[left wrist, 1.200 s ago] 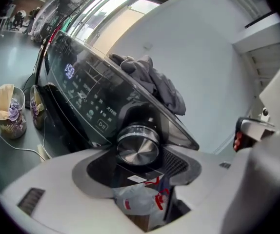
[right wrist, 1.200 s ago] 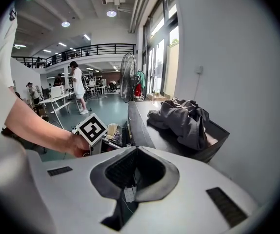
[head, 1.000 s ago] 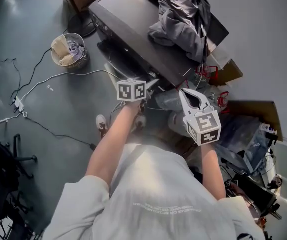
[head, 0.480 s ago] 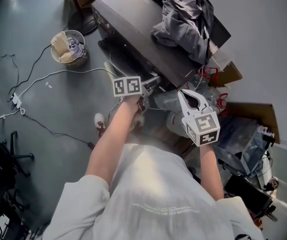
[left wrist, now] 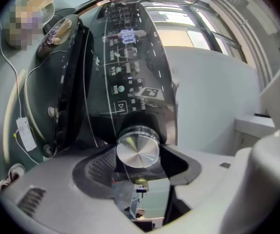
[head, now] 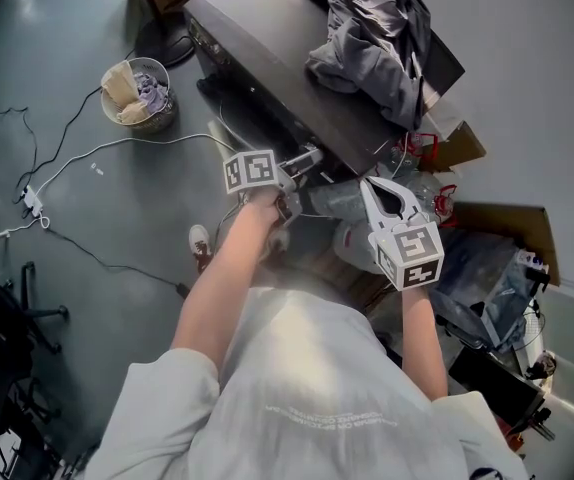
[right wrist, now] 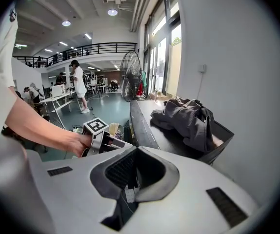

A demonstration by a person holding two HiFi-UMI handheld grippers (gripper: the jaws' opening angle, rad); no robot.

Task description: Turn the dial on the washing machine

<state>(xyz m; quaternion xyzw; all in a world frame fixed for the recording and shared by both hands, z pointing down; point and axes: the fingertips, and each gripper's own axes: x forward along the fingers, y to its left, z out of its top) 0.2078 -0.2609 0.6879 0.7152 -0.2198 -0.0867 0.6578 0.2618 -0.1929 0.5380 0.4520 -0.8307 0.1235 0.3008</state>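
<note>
The washing machine [head: 267,63] is dark, and its glossy control panel [left wrist: 128,67] fills the left gripper view. A round silver dial [left wrist: 137,149] sits on the panel's near end. My left gripper [left wrist: 138,161] is shut on the dial, one dark pad on each side of it. In the head view the left gripper [head: 302,163] reaches against the machine's front edge, which hides the dial. My right gripper [head: 385,188] hangs beside the machine, shut and holding nothing; its own view shows the jaws [right wrist: 132,191] together.
Grey clothes [head: 367,28] lie heaped on the machine's top. The round door [left wrist: 67,82] is below the panel. A bin [head: 137,98] and white cables [head: 97,158] are on the floor to the left. Cardboard boxes [head: 457,148] and clutter crowd the right.
The left gripper's marker cube has tilted and rolled while staying on the dial, and has edged slightly towards the machine. The right gripper has barely moved.
</note>
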